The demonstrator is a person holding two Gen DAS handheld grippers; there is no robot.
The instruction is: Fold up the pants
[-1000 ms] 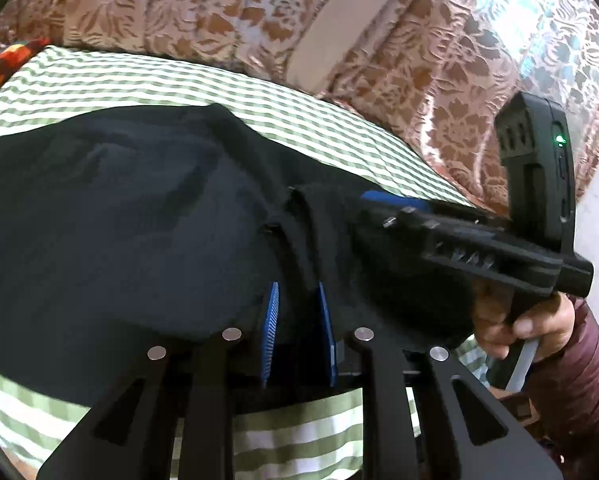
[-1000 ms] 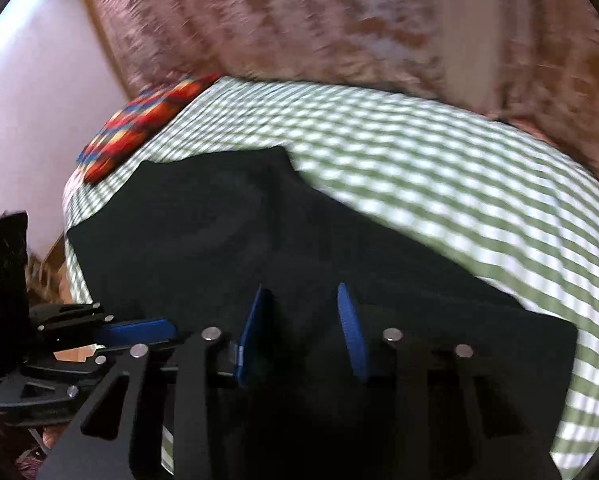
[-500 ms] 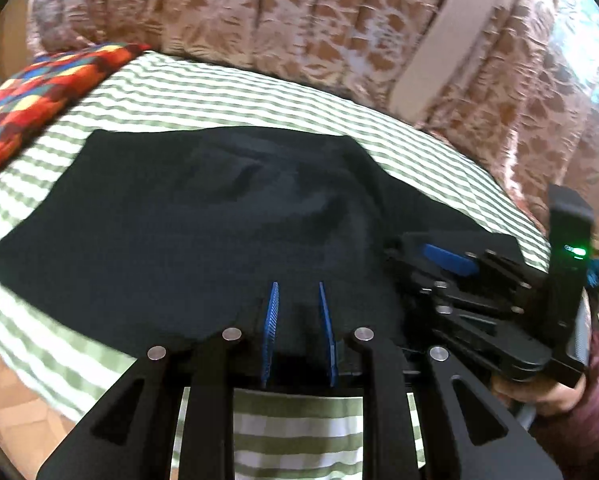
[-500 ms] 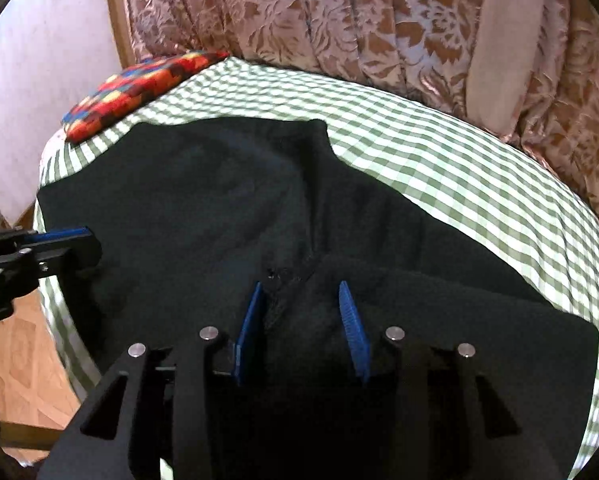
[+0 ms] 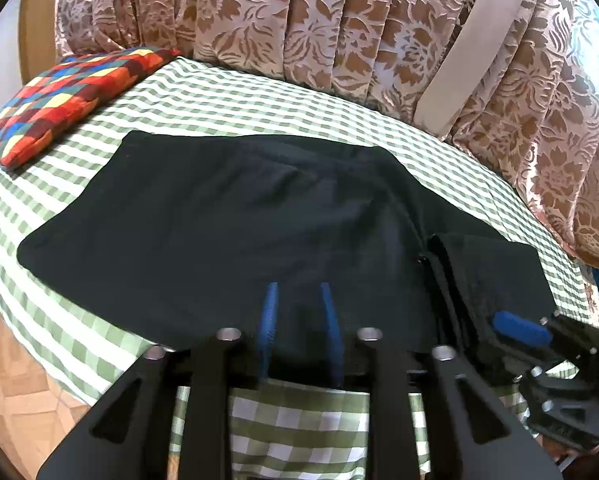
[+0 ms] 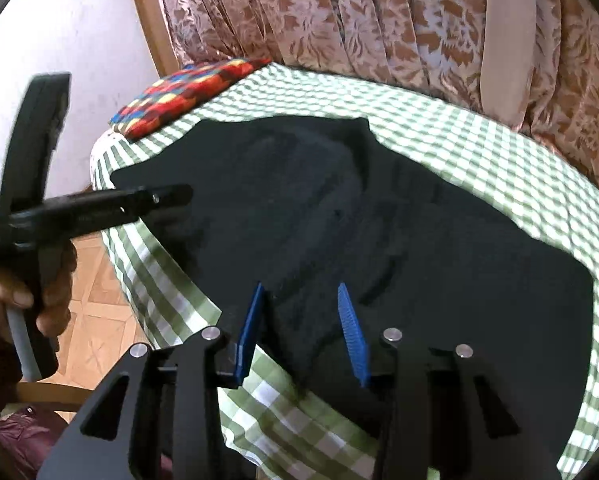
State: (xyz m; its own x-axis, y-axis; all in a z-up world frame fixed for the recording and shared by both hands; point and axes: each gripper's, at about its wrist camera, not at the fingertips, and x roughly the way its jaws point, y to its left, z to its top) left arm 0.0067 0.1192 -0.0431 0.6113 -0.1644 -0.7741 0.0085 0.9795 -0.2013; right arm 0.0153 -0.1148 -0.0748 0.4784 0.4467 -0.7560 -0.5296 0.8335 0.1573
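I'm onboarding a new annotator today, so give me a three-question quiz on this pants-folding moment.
1. True or false: the black pants lie on a green-checked cloth.
2. Which item sits at the far left corner of the table? A) a multicoloured cushion B) a book C) a basket
3. Fill in: behind the table hangs a floral ____.

Key:
1. True.
2. A, the multicoloured cushion.
3. Curtain.
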